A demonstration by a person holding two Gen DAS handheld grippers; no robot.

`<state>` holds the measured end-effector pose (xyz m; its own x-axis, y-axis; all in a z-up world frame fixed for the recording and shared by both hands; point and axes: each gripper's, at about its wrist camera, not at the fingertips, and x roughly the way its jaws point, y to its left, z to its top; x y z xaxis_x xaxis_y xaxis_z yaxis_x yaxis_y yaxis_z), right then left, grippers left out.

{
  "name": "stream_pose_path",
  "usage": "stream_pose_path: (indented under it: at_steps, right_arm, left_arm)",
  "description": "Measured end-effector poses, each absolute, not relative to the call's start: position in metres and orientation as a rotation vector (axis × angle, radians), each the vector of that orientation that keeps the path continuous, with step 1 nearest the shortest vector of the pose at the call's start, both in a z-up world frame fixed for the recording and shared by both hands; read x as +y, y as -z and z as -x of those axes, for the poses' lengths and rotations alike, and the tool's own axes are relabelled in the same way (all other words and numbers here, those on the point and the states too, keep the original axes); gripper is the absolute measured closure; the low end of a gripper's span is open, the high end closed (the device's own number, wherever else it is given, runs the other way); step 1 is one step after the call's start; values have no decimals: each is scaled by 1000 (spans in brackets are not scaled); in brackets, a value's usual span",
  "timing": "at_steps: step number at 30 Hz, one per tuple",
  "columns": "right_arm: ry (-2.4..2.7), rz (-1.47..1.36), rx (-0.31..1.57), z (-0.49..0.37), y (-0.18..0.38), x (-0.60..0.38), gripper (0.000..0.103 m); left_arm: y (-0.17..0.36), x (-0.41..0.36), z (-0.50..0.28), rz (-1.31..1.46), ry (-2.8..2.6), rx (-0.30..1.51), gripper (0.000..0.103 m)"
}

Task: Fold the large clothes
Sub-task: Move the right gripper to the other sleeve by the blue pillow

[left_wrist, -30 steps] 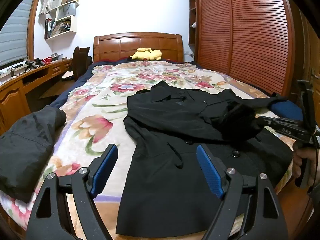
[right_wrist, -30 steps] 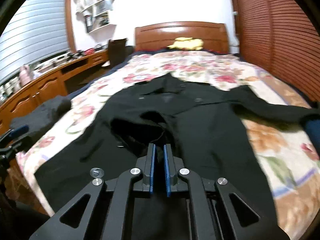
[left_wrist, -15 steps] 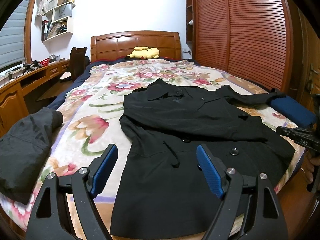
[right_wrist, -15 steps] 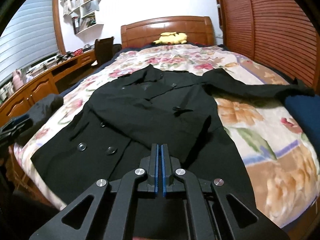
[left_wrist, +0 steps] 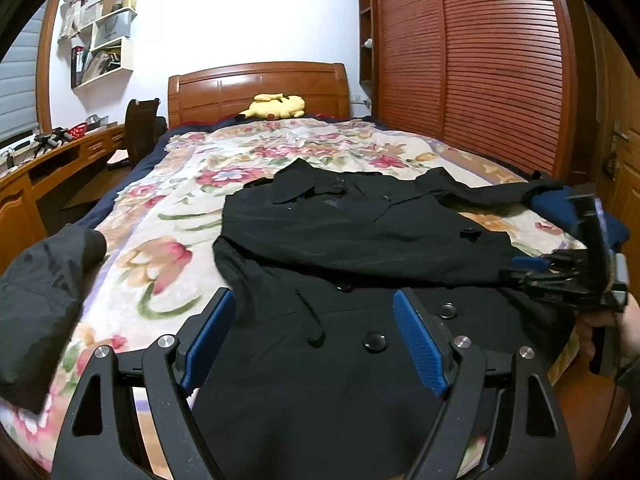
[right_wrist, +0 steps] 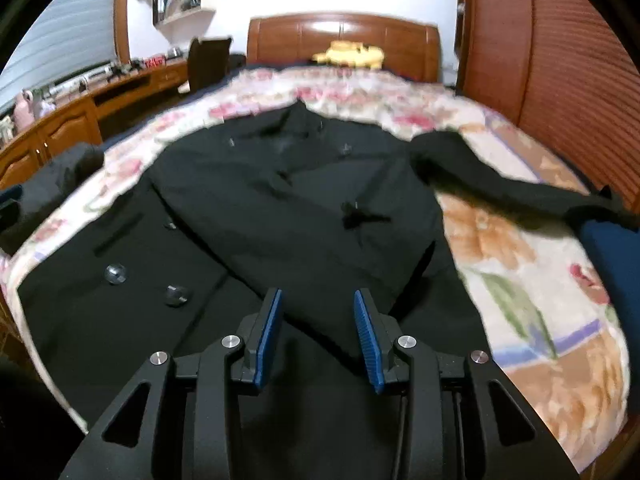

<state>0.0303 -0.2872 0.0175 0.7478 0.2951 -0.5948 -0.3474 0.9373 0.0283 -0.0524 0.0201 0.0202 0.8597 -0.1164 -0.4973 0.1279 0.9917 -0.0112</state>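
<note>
1 black coat (left_wrist: 360, 248) lies flat on a floral bed (left_wrist: 172, 240), 1 sleeve folded across its chest, the other stretched right. 4 buttons show; no writing is readable. Left tongs (left_wrist: 314, 340) gape wide, empty. Right tongs (right_wrist: 318, 328) are opening, empty, the view blurred. 1 dark garment (left_wrist: 40, 300), left, is cut off.

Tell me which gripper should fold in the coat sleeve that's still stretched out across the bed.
Right, most likely. The outstretched sleeve lies on the right gripper's side of the coat; its jaws are opening with nothing between them. The left gripper hovers open over the coat's opposite front corner, farther away.
</note>
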Motion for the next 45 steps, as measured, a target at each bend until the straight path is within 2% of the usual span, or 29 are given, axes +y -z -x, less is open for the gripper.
stream_pose_path:
  at_steps: [6, 8, 9, 10, 12, 18, 20, 21, 24, 26, 27, 28, 45]
  right_arm:
    - [-357, 55, 726, -52, 1, -294, 65]
    - [-373, 62, 721, -51, 1, -293, 73]
    - [-388, 64, 717, -50, 1, -293, 81]
    - [-405, 63, 710, -49, 1, -294, 86]
    - [-422, 59, 688, -45, -3, -298, 88]
    - [-446, 57, 650, -25, -2, -302, 89]
    - [-439, 59, 646, -21, -1, -304, 88]
    - [-439, 54, 645, -19, -1, -305, 83]
    - [-447, 43, 626, -11, -2, -311, 79]
    - [-435, 41, 612, -7, -3, -315, 68]
    - [-429, 38, 606, -5, -3, -319, 59]
    - [-424, 34, 597, -3, -4, -322, 56]
    - [-377, 3, 493, 12, -26, -357, 55]
  left_arm:
    - [-19, 7, 48, -20, 158, 525, 21]
    - [-19, 4, 46, -18, 171, 533, 3]
    - [-18, 3, 46, -15, 176, 532, 0]
    - [-18, 1, 46, -20, 174, 530, 0]
    - [-20, -3, 46, -26, 171, 524, 0]
    - [-19, -14, 45, -59, 159, 526, 0]
    - [-17, -15, 46, -69, 151, 511, 0]
    - [-16, -17, 42, -77, 139, 530, 0]
    - [-22, -20, 44, -69, 165, 519, 0]
    - [-23, -22, 45, -75, 152, 502, 0]
    - [-23, -23, 43, -75, 152, 505, 0]
    - [-22, -23, 42, -66, 159, 513, 0]
    - [-66, -76, 36, -76, 303, 446, 0]
